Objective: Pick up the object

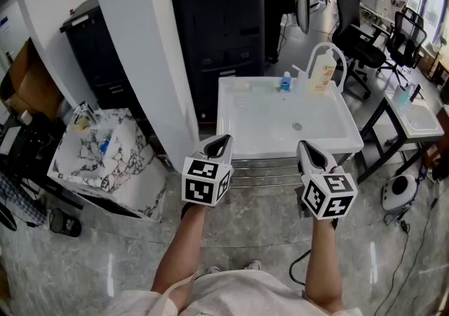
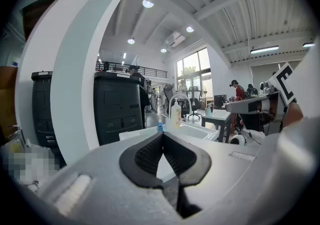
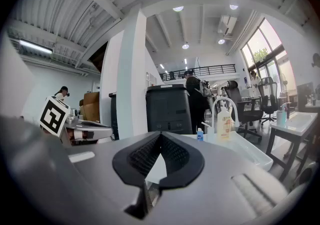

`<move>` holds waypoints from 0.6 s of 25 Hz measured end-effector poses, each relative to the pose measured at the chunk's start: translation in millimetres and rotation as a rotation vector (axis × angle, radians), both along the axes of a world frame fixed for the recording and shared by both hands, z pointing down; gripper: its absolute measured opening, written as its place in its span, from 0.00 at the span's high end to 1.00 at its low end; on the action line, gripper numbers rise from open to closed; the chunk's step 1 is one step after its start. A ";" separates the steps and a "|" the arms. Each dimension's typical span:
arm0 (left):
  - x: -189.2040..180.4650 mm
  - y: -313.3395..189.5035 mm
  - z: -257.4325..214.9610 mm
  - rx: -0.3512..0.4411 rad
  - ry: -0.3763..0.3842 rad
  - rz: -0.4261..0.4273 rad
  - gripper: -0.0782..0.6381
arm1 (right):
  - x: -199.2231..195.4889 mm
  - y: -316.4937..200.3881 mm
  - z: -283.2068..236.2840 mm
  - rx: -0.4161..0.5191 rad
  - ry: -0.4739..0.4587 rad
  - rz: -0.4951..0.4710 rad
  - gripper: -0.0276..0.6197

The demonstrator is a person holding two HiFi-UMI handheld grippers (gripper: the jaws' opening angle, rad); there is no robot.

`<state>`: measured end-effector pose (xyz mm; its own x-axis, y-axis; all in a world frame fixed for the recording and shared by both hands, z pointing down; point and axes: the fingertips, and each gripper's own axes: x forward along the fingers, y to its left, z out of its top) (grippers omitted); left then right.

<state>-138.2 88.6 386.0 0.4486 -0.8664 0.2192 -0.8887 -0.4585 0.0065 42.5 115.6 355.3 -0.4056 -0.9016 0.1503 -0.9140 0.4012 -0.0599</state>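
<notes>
Both tools are held side by side just short of the front edge of the white basin [image 1: 270, 154], nothing gripped. The left gripper [image 1: 223, 140] is seen pinched fully together in its own view [image 2: 163, 135], pads meeting at the tip with only air behind them. Same story for the right gripper [image 1: 303, 146]: tips closed on nothing [image 3: 160, 134].

Only the head view gives the layout: a small blue bottle [image 1: 285, 83] and a taller pale bottle [image 1: 323, 71] are parked along the basin's far edge, towards the back right corner, well apart from both sets of jaws. Which one counts as the object can't be told.

Through the gripper views both bottles are seen upright just above the jaw tips (blue [image 2: 160, 126] [image 3: 200, 134], pale [image 2: 175, 115] [image 3: 223, 124]), plus ceiling lights that the head view misses. The marbled sink [image 1: 133, 167] at the left is shown clearly only from the head.
</notes>
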 end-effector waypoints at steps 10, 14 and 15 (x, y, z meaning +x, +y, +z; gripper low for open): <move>27.0 -8.2 1.9 -0.006 0.014 -0.007 0.87 | 16.8 -6.6 2.9 0.001 -0.016 -0.035 0.95; 37.4 -8.7 6.9 -0.017 0.027 -0.017 0.84 | 24.0 -5.5 6.9 -0.006 -0.009 -0.057 0.95; 40.5 -8.7 7.5 -0.019 0.030 -0.017 0.83 | 26.5 -5.4 7.2 -0.006 -0.010 -0.060 0.95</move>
<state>-97.7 79.9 393.5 0.4401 -0.8698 0.2229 -0.8958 -0.4426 0.0417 69.0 110.2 362.5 -0.4607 -0.8745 0.1514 -0.8875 0.4551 -0.0718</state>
